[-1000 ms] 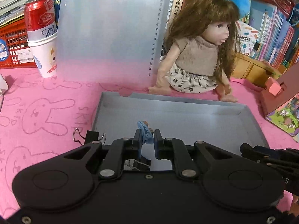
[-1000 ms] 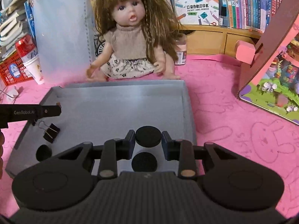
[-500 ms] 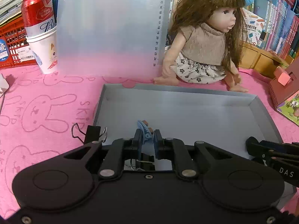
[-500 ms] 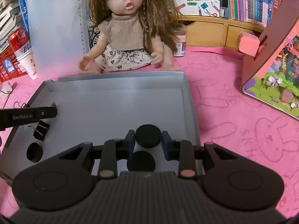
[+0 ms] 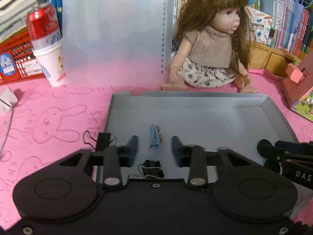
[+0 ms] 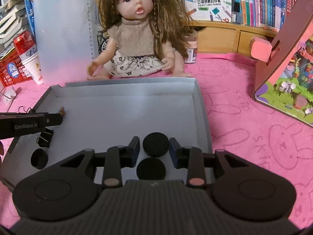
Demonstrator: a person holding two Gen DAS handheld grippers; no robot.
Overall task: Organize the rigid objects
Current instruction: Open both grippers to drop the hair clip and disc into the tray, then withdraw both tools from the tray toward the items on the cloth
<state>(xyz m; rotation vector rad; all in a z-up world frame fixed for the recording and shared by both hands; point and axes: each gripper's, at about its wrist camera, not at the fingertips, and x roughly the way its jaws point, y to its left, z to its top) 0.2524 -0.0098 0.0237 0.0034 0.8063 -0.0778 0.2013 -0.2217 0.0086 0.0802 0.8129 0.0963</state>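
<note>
A red can (image 5: 42,23) stands in a white cup (image 5: 52,63) at far left. In the grey tray (image 5: 215,105), the left gripper (image 5: 154,146) is opening, its jaws clear of the blue hair clip (image 5: 154,138) lying between them, binder clips (image 5: 151,171) close by. The right gripper (image 6: 154,146) is opening around a black disc (image 6: 155,144). A doll (image 6: 140,39) sits behind the tray.
</note>
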